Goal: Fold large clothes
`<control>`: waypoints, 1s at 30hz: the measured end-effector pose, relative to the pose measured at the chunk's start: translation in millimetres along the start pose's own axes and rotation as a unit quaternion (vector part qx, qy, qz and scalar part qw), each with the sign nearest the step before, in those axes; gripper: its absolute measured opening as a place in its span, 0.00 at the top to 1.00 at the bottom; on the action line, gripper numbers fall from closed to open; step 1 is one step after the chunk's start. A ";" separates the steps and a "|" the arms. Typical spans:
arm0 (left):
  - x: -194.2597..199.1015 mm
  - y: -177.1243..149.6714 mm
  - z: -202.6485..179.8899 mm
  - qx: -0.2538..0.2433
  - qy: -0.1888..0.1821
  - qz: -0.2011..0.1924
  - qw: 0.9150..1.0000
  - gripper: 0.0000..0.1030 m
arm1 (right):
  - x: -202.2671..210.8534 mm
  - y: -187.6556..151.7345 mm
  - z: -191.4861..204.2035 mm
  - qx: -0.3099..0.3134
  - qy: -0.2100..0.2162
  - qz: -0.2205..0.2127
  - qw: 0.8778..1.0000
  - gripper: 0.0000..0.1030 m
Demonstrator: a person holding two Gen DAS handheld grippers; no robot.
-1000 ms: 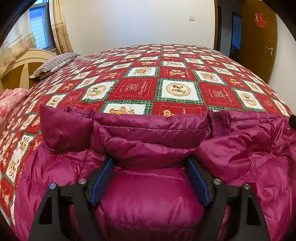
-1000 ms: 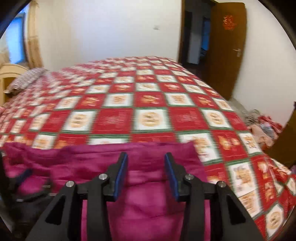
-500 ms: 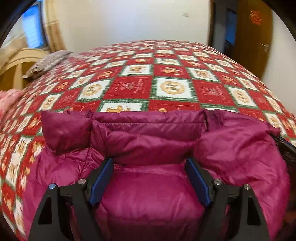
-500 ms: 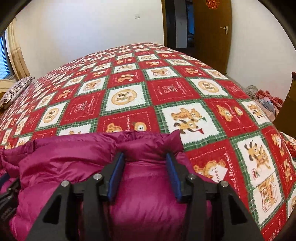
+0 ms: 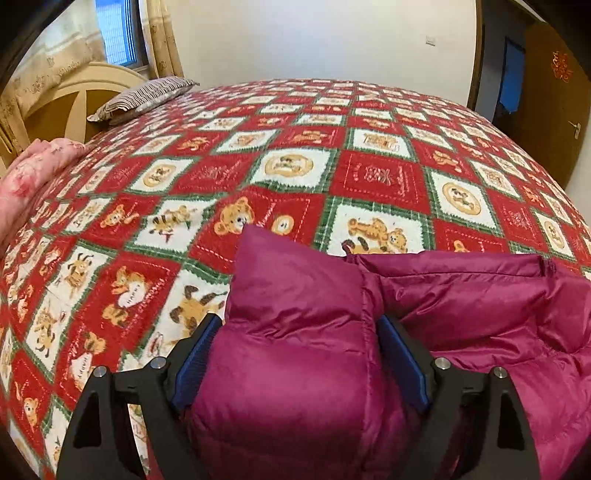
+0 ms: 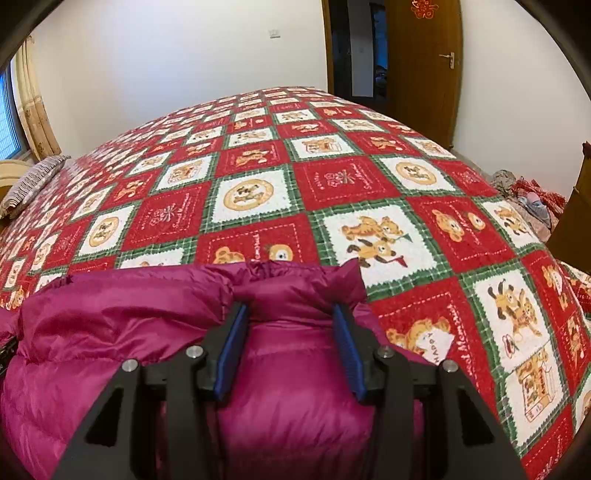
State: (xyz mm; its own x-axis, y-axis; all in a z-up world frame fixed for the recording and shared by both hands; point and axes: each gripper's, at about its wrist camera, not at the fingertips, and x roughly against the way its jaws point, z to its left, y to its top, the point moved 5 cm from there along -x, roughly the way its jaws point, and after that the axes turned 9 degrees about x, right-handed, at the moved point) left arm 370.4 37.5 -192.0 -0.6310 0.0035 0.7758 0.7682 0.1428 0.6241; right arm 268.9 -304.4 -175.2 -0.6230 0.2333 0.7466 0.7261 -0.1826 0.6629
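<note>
The puffy purple coat (image 5: 303, 354) lies on a big bed with a red, green and white blanket (image 5: 376, 181) full of little bears. The coat sits at the near edge of the bed, at 6 o'clock in both views.

The left gripper (image 5: 299, 362) has a fat fold of the coat squeezed between its two blue pads (image 5: 195, 354). The fold fills the whole gap and sticks up past the tips. More coat spreads out toward 4 o'clock. The right gripper (image 6: 288, 343) also pinches a bunch of coat between its blue pads (image 6: 231, 350), and the rest of the coat bulges out toward 8 o'clock.

Nothing else lies on the blanket in front of the coat; the bed runs flat up to the white wall (image 6: 166, 66).

The left view shows a striped pillow (image 5: 144, 96) at 11 o'clock, next to a tan headboard (image 5: 74, 99), a window with curtains (image 5: 162, 37) and something pink and flowery (image 5: 33, 173) at 9 o'clock. In the right view, the pillow (image 6: 33, 181) is small at 9 o'clock. Only the right view shows a heap of clothes (image 6: 532, 199) on the floor at 3 o'clock. Both show a brown door (image 6: 424, 70) with a red paper sign (image 6: 424, 8) on it.
</note>
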 end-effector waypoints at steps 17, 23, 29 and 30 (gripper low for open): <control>11.3 -9.5 -0.6 -0.004 0.018 0.008 1.000 0.13 | 85.8 -55.6 133.4 0.059 0.115 -0.015 0.991 0.61; 60.8 -24.4 24.2 0.009 -0.061 0.008 0.998 0.13 | 72.2 -63.3 142.5 0.104 0.074 -0.020 0.992 0.62; 111.2 -70.3 74.3 0.074 -0.107 -0.009 0.991 0.13 | 70.3 -62.5 141.3 0.109 0.064 -0.024 0.992 0.62; 115.9 -79.9 80.5 0.084 -0.107 -0.010 0.991 0.13 | 70.0 -62.9 141.2 0.110 0.063 -0.025 0.992 0.62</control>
State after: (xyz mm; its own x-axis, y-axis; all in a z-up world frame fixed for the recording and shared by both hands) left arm 227.2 106.2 -159.4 -0.6685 0.2067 0.7144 0.7376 0.3070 0.6014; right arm 220.7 -141.8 -172.5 -0.6807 0.1137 0.7237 0.7310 0.0414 0.6811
